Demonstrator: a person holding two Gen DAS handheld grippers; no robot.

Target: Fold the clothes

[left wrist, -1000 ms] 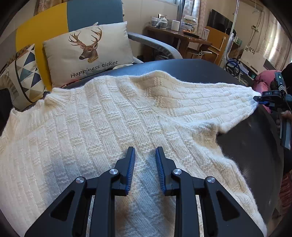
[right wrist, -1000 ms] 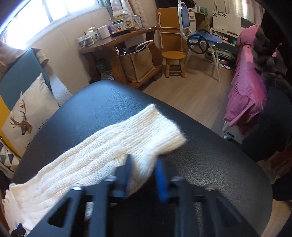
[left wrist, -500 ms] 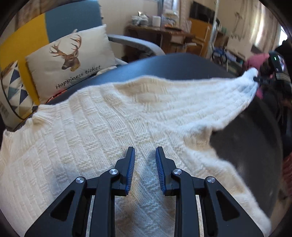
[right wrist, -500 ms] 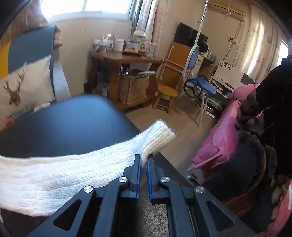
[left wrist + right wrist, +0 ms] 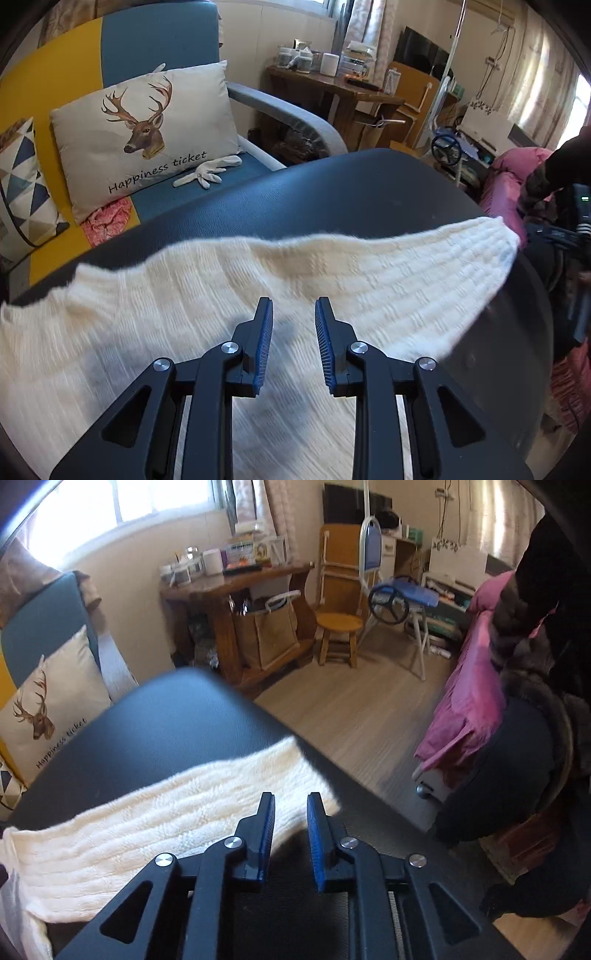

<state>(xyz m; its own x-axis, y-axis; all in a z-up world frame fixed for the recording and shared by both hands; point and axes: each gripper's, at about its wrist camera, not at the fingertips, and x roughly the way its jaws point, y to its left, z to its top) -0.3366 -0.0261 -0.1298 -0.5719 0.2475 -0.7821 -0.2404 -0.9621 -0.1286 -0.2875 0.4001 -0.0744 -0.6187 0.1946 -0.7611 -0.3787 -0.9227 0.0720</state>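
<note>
Fingers parted on both grippers, left gripper (image 5: 293,308) over cream sweater (image 5: 184,314), right gripper (image 5: 290,799) above its sleeve (image 5: 166,812) on black table (image 5: 166,716).

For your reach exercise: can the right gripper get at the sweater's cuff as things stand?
Probably yes. The right gripper is open, the cuff lies flat on the table just ahead, and nothing lies between them.

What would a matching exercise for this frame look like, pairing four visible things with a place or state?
Things:
1. deer cushion
2. white glove
3. cream sweater
4. left gripper

Places or states:
A. spread on the black table
B. jaws apart, nothing between them
C. leaning against the sofa back
D. lying on the blue sofa seat

Pairs: 1-C, 2-D, 3-A, 4-B
</note>
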